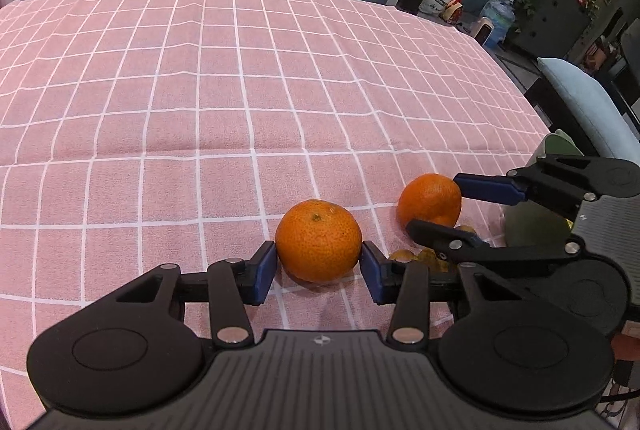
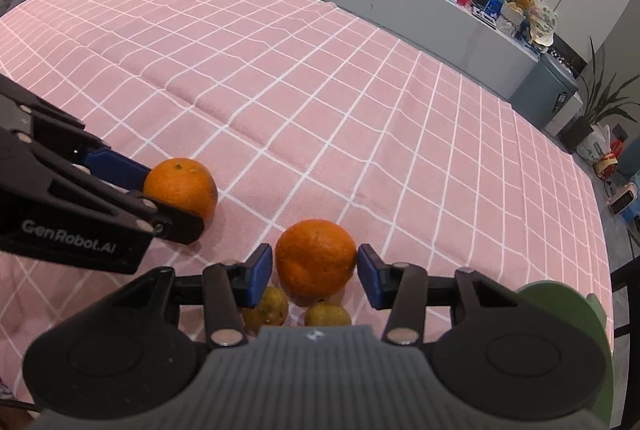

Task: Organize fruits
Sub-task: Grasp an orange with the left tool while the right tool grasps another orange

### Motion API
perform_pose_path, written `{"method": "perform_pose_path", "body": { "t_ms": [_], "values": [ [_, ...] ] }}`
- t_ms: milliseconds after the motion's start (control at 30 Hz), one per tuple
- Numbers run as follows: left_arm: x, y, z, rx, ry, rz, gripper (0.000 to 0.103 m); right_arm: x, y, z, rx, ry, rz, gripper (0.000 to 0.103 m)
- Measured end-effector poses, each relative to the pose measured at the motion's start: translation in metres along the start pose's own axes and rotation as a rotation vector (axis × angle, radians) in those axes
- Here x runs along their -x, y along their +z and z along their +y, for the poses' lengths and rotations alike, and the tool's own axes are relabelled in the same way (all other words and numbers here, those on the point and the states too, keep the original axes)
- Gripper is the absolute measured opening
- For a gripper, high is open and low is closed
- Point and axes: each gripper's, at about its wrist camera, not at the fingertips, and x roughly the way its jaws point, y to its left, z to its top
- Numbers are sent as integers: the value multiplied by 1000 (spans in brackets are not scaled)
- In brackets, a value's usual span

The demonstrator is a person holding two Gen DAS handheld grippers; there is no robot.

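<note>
Pink checked cloth (image 1: 240,90) is being seen across the whole table, crossed by white grid lines. Two large oranges are being counted, each framed by one gripper. One orange (image 1: 319,239) is being bracketed by the left gripper (image 1: 319,272), its blue pads (image 1: 264,272) lying just beside the peel on either side; whether they are clamping cannot be told. The second orange (image 2: 315,257) is being bracketed by the right gripper (image 2: 314,276), the right pad touching it and the left pad showing a slight gap. Two smaller yellowish-green fruits (image 2: 269,308) are being noted on the cloth just behind this orange, partly hidden by the gripper body. One green object (image 2: 568,314) is being glimpsed at the table's right edge.
</note>
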Motion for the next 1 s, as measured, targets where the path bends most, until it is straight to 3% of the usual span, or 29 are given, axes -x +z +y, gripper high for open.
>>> {"method": "perform_pose_path", "body": {
  "t_ms": [167,600,1000],
  "values": [
    [-2,-1,-1,-6,-3,5,55,-6,0,-4,-16,-13,5,45],
    [-2,-2,-1,-8,-8,-6,52,-13,2,-6,-44,-23,2,43],
    [19,0,-1,34,-26,-61,51,19,6,-9,-54,-25,-56,43]
  ]
}}
